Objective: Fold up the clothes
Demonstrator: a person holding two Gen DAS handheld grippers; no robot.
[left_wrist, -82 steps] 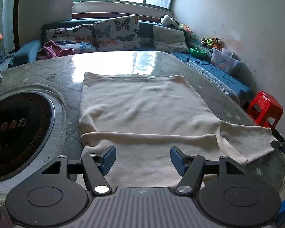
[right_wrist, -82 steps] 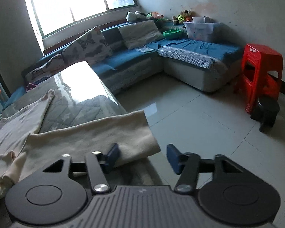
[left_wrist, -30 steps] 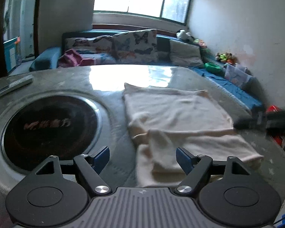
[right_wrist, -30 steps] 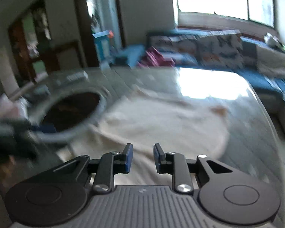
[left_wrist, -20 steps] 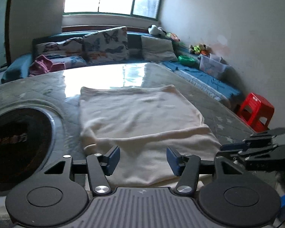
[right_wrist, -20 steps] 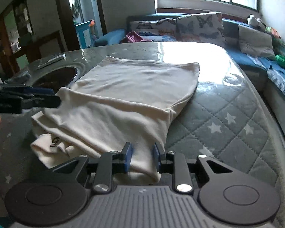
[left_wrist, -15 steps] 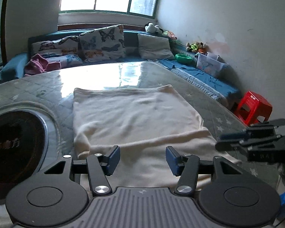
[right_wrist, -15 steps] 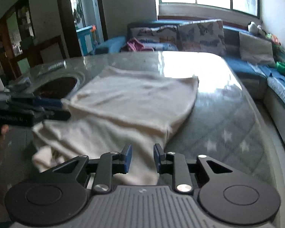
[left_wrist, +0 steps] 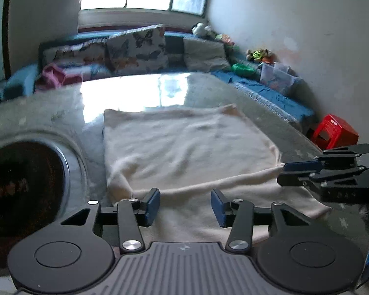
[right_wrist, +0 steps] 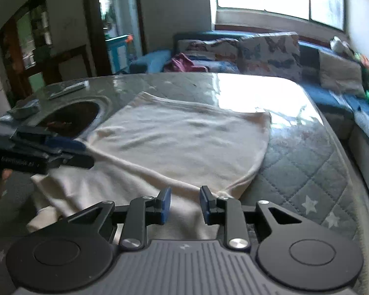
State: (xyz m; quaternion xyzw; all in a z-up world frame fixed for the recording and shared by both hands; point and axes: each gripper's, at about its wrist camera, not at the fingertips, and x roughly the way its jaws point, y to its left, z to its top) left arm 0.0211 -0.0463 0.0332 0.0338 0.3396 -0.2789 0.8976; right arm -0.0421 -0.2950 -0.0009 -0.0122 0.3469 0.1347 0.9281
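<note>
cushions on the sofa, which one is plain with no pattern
The grey cushion, the one on the right of the row nearest the soft toys. The two cushions left of it carry butterfly prints; this one is a single flat colour.

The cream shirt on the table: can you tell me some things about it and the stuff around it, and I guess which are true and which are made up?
1. The cream shirt lies on the table. True.
2. The left gripper has its jaws apart, over the shirt's near edge. True.
3. The stool by the wall is green. False: it is red.
4. The dark round inset sits right of the shirt in the left wrist view. False: it sits left of it.
5. The sofa cushions show butterflies. True.
</note>
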